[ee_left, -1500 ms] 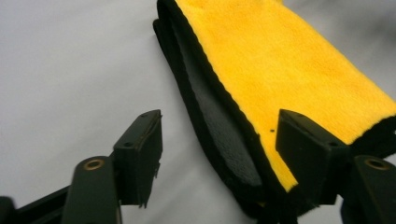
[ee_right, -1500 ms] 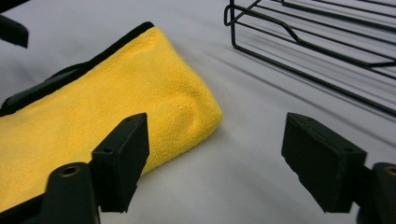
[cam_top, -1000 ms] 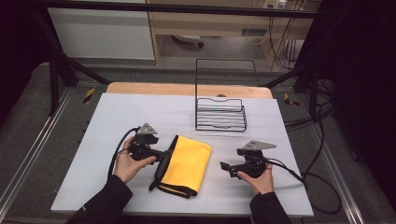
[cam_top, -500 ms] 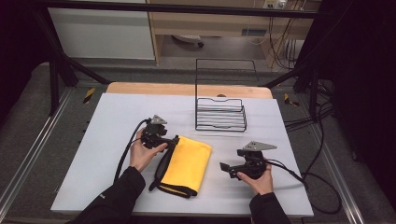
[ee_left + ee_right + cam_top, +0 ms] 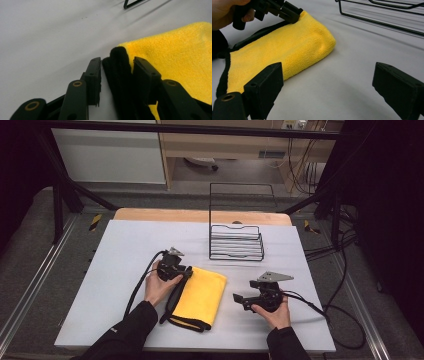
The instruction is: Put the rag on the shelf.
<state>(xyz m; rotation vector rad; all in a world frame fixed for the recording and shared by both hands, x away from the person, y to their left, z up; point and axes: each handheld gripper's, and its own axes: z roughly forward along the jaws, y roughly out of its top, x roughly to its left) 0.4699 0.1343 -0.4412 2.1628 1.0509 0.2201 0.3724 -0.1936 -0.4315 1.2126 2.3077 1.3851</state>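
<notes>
Since earlier frame, moved left gripper (image 5: 186, 271) off bare table onto far left corner of yellow cloth (image 5: 200, 296). Jaws just been closing, black hem (image 5: 120, 75) between them; right pad touching, small gap at left, not yet clamped. Likely corner chosen for lifting or unfolding. Right gripper (image 5: 239, 299) held just right of cloth, jaws wide, nothing between. Wire rack (image 5: 236, 242) stood behind on white table (image 5: 125, 245). No legible writing found.
</notes>
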